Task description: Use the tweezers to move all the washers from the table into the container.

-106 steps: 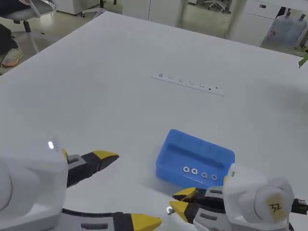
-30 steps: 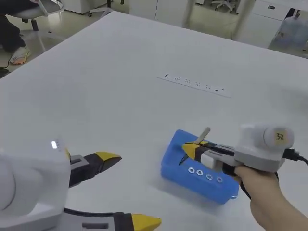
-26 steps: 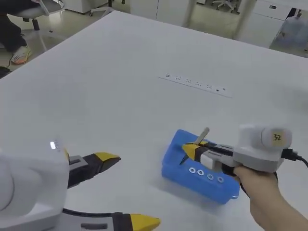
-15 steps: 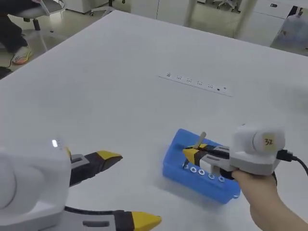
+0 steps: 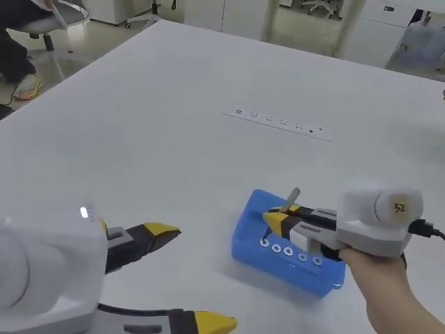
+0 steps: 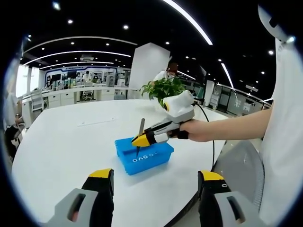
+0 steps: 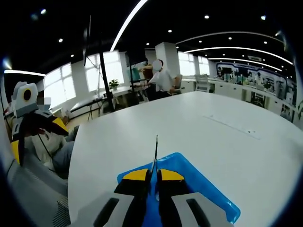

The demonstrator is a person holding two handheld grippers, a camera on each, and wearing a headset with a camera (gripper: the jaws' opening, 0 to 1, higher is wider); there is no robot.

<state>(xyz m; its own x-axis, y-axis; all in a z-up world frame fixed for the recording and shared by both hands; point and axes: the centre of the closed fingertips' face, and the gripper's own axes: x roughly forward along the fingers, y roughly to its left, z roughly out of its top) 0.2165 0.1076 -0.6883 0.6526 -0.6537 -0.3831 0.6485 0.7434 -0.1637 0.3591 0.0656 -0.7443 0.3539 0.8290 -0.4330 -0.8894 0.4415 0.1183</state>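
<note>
My right gripper (image 5: 271, 218) is clenched on the tweezers (image 5: 292, 196), whose tips point down into the container (image 5: 250, 211) just below it. A row of washers (image 5: 288, 251) lies inside; I cannot tell if the tips hold one. My left gripper (image 5: 191, 277) hangs released, well apart, over the worktop (image 5: 174, 125).

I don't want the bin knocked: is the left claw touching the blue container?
Apart. The head view shows a stretch of bare table between the left claw and the blue container.
</note>
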